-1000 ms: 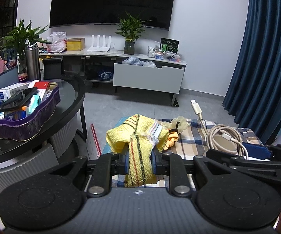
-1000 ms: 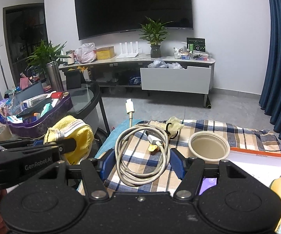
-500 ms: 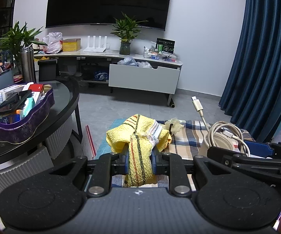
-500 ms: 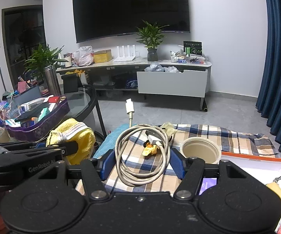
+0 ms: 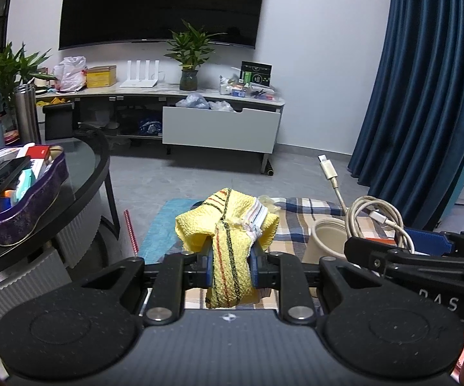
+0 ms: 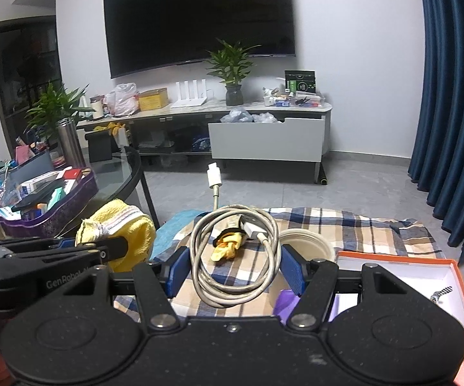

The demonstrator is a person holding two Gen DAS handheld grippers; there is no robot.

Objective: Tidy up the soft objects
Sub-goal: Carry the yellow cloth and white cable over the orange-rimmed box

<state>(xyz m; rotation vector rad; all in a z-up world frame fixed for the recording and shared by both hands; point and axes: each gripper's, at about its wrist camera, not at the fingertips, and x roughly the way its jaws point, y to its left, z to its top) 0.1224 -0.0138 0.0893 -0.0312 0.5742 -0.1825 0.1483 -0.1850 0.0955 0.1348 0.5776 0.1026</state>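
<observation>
My left gripper (image 5: 231, 262) is shut on a yellow striped towel (image 5: 228, 241) and holds it above the plaid cloth (image 5: 299, 225). The towel also shows at the left of the right wrist view (image 6: 125, 228). My right gripper (image 6: 235, 271) is shut on a coiled white charging cable (image 6: 235, 251), held above the cloth; the cable shows at the right of the left wrist view (image 5: 376, 222). A small yellow rag (image 6: 228, 247) lies on the plaid cloth (image 6: 344, 228) behind the coil.
A beige round cup (image 6: 306, 247) stands on the cloth. An orange-rimmed white box (image 6: 402, 273) is at the right. A glass round table (image 5: 80, 173) with a purple tray (image 5: 32, 212) stands left. A TV cabinet (image 5: 219, 125) and blue curtains (image 5: 425, 96) are behind.
Both grippers have risen and drawn back a little with their loads; the cloth and cup sit lower and further right in the left wrist view. The holds are unchanged.
</observation>
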